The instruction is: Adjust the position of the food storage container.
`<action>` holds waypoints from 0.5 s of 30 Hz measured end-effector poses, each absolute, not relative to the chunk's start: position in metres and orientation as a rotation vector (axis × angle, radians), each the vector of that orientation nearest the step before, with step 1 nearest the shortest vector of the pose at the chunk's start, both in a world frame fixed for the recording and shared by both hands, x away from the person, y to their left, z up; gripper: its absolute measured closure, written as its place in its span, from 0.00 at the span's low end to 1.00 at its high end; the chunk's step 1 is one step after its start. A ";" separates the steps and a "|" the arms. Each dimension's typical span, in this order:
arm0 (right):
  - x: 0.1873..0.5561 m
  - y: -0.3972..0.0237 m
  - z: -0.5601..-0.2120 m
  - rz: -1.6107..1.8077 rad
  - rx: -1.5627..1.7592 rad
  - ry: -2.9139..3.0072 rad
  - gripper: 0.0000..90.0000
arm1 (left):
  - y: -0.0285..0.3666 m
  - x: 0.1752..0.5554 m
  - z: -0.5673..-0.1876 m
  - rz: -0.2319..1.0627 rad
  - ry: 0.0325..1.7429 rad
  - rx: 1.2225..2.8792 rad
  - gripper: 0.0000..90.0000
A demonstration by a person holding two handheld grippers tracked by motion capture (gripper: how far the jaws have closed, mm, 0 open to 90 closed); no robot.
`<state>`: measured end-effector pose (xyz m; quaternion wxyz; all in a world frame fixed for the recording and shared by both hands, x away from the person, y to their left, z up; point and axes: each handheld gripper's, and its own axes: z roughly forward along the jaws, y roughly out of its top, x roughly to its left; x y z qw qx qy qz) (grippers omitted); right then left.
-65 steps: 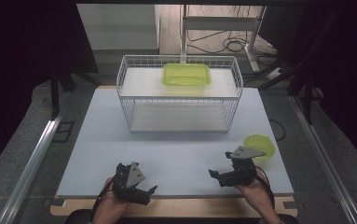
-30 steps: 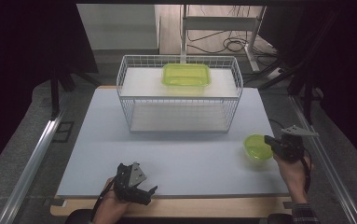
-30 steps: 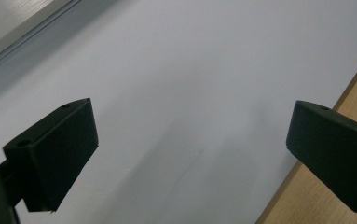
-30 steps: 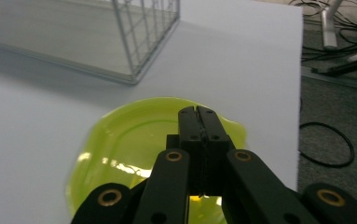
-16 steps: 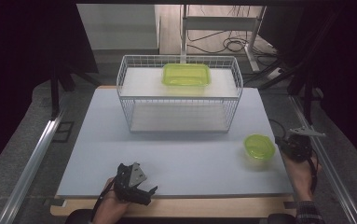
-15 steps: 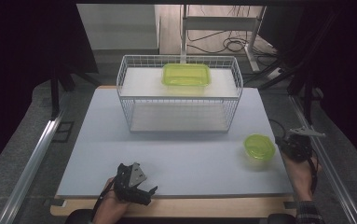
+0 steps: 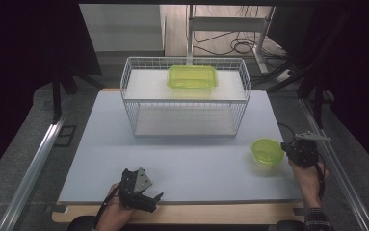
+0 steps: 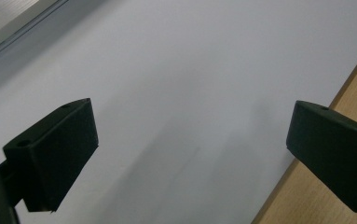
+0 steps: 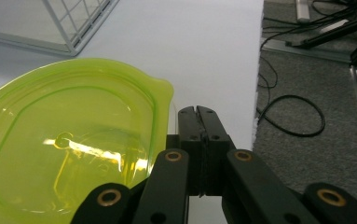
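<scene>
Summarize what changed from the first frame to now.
The right gripper left the near edge, swung out to the table's right side and now sits just right of the small green container, jaws shut on nothing. That container has shifted slightly inward, toward the table's middle. Unchanged: the left gripper, open at the near edge; the wire basket; the rectangular green container on top of it.

Lidded tub (image 7: 192, 77) on wire rack (image 7: 185, 126); bowl (image 7: 267, 150) right, nearer table's (image 7: 95, 144) front.
</scene>
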<state>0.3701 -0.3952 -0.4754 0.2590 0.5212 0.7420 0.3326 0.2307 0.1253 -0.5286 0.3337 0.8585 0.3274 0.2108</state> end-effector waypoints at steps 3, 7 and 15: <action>0.369 -0.393 -0.476 0.905 1.419 2.021 0.99 | 0.125 0.231 -0.529 0.550 0.857 2.240 0.02; 0.367 -0.388 -0.476 0.904 1.416 2.038 0.99 | 0.124 0.230 -0.529 0.549 0.856 2.244 0.02; 0.363 -0.373 -0.476 0.925 1.415 2.095 0.99 | 0.124 0.230 -0.530 0.549 0.852 2.254 0.02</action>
